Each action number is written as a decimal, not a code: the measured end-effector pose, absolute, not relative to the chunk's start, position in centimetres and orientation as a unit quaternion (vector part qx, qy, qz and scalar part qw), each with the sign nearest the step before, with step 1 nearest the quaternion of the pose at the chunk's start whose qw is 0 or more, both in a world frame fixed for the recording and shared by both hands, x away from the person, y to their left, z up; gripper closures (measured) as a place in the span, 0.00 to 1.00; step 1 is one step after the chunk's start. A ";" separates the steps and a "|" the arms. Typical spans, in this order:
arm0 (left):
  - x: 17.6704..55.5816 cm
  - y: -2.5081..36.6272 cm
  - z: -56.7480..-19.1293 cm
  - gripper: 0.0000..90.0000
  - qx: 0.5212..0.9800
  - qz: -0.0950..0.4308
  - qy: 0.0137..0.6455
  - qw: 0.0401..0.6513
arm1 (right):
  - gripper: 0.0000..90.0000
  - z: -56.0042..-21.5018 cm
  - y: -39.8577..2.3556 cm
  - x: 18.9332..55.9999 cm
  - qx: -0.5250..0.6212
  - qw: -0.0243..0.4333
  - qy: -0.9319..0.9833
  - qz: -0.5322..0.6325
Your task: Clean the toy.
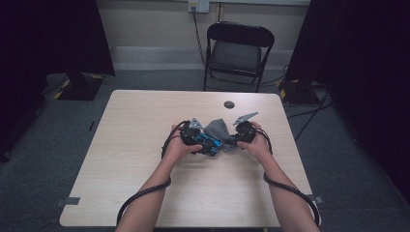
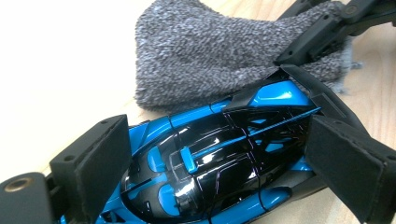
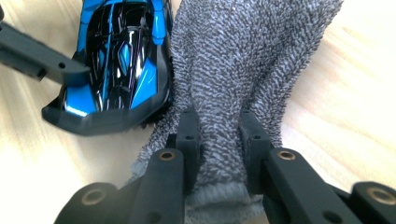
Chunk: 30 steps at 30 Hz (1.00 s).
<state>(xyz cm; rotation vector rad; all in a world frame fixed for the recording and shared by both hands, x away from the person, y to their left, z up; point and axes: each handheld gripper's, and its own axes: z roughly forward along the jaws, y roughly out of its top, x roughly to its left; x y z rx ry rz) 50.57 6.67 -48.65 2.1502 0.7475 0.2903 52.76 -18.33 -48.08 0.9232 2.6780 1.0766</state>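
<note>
Table (image 1: pixel 145 193): bears all handled items at its middle. Toy car (image 1: pixel 209 143): on the tabletop, between the two grippers, lengthwise between the pads of the left gripper (image 1: pixel 196 140). Cloth (image 1: pixel 220 129): on the tabletop, touching the car's far-right side, one end bunched between the pads of the right gripper (image 1: pixel 237 140). Round cap (image 1: pixel 229 104): on the table, behind the cloth, well apart. Folding chair (image 1: pixel 237 50): on the floor beyond the far table edge.

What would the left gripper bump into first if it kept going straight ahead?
The left gripper already has the blue and black toy car between its pads. Straight past the car lies the grey cloth, pinched by the right gripper. So it would probably push the car into the cloth.
</note>
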 end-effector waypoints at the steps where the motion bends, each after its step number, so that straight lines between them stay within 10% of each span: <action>1: 50.6 6.7 -48.6 0.08 0.855 0.115 0.297 0.410 | 0.83 -48.1 -18.4 52.6 0.306 0.054 0.882 0.354; 30: 50.5 6.5 -48.4 0.08 0.858 0.117 0.301 0.400 | 0.82 -48.3 -21.6 48.4 0.312 0.043 0.875 0.368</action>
